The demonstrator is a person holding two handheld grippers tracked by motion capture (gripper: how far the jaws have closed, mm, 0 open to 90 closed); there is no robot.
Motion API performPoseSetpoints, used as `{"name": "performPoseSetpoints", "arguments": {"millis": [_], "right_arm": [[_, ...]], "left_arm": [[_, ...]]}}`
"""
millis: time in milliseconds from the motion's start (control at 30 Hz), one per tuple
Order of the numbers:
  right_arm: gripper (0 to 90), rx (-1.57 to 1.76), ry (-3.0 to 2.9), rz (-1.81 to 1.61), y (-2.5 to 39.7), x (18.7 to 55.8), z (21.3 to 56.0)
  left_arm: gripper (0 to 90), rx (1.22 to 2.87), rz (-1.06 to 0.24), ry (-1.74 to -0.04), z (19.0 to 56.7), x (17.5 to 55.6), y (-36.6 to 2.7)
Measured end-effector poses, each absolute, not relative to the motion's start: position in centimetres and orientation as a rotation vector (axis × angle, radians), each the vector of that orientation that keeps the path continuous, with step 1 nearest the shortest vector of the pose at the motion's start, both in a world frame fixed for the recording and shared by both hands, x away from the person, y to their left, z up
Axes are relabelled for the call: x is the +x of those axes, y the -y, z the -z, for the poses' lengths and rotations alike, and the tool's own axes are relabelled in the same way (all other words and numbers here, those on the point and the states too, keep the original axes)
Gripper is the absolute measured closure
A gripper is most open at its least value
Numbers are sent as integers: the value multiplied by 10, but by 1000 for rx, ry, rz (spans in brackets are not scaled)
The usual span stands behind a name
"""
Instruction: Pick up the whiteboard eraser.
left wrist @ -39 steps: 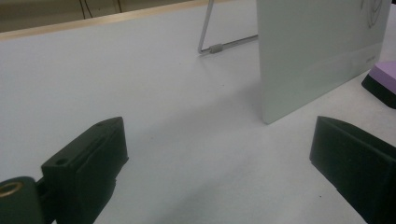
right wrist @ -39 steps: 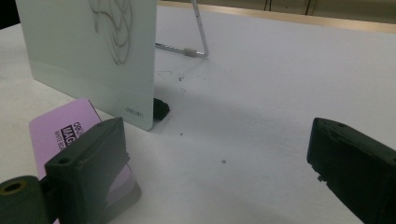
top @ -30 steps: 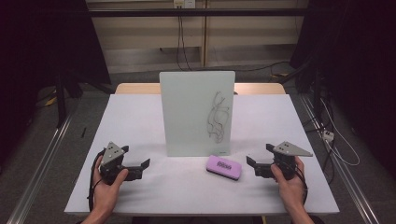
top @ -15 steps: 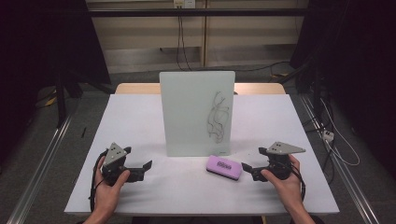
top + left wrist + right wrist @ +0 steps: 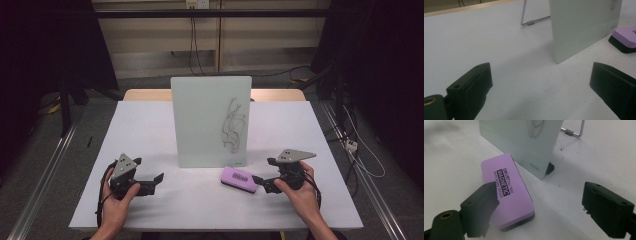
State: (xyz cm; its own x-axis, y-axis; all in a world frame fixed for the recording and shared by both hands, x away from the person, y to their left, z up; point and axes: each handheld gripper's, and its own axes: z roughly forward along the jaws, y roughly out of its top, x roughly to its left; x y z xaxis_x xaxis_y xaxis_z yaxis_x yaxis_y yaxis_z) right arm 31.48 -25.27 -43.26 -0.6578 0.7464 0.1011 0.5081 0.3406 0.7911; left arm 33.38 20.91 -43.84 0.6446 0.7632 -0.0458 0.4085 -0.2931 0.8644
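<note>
A white table [image 5: 150,130] carries an upright pale-green glass board [image 5: 211,120], standing at mid-table on a wire stand [image 5: 534,21] that props it from behind; a dark scribbled line drawing [image 5: 233,127] marks the board's right half. Just in front of the board's lower right corner lies a magnetic board eraser [image 5: 239,178], a rounded oblong block with a lilac top and a thin black base (its label, read in the right gripper view, says "deli", "MAGNETIC" and "WHITE BOARD ERASER"). The eraser rests flat on the table, its long axis running obliquely, close to the board; whether the two touch cannot be told. The right gripper [image 5: 261,181], held in the person's right hand [image 5: 299,192] at the near right of the table, points left toward the eraser with its jaws spread wide and nothing between them; in the right gripper view [image 5: 539,207] one jaw overlaps the eraser's near corner while the other stands well clear over bare table, and contact cannot be told. The left gripper [image 5: 156,178], held in the left hand [image 5: 116,200] at the near left, points right, well apart from the board and eraser; its jaws likewise stand wide apart and hold nothing, as the left gripper view [image 5: 541,82] shows. Small dark specks [image 5: 562,148] lie on the table behind the board's corner.
</note>
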Motion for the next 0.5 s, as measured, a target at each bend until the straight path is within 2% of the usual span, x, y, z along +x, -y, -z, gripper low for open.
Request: {"name": "performPoseSetpoints", "arguments": {"millis": [500], "right_arm": [[154,996,-2480,-1134,223,341,416]], "left_arm": [[45,1919,-462,-926,438,334,-215]]}}
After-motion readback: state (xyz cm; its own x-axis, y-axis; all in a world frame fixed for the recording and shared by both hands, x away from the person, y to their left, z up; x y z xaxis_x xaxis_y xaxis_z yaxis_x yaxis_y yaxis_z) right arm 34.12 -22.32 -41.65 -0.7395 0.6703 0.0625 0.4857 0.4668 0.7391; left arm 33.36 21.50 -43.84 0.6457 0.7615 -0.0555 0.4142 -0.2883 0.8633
